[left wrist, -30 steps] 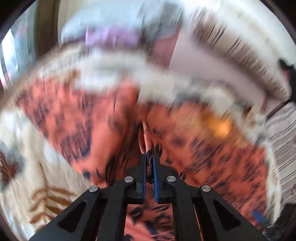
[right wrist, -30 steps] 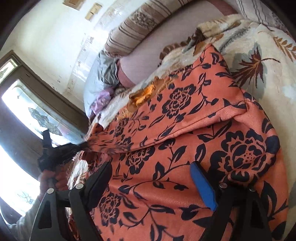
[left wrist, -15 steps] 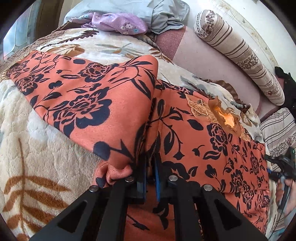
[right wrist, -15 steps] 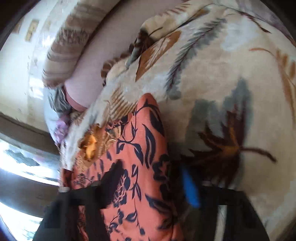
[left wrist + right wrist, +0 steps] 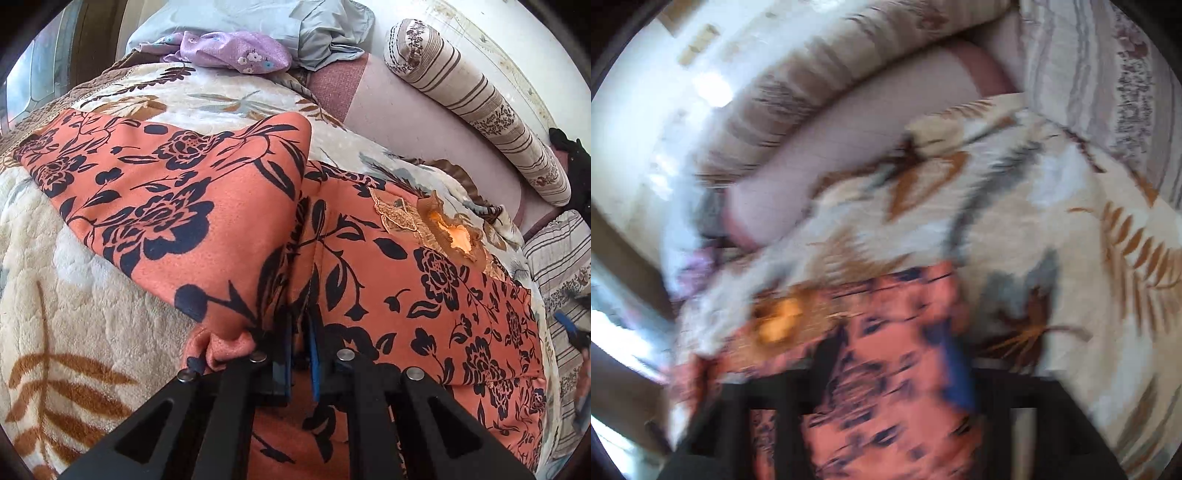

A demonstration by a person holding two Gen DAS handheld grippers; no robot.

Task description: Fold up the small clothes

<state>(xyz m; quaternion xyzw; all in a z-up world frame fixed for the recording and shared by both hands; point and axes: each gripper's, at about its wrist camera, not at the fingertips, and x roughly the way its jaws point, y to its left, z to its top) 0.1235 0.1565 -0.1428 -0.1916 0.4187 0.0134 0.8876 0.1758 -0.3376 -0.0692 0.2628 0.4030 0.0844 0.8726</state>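
We see left claw (image 5: 300, 325) pinched tight on orange floral garment (image 5: 424, 295), gripping bunched fabric at near edge. Folded flap (image 5: 177, 206) lies ahead-left of left claw, main body ahead-right; fold crease runs straight away from us. Garment spreads flat on leaf-print blanket (image 5: 74, 295) over bed. Right claw (image 5: 890, 354) blurred, jaws opening wide, garment below and between fingers, not gripped. We judge right claw nearer free end, long axis running between claws. Beyond: striped bolster (image 5: 480, 107), purple cloth (image 5: 236, 51).
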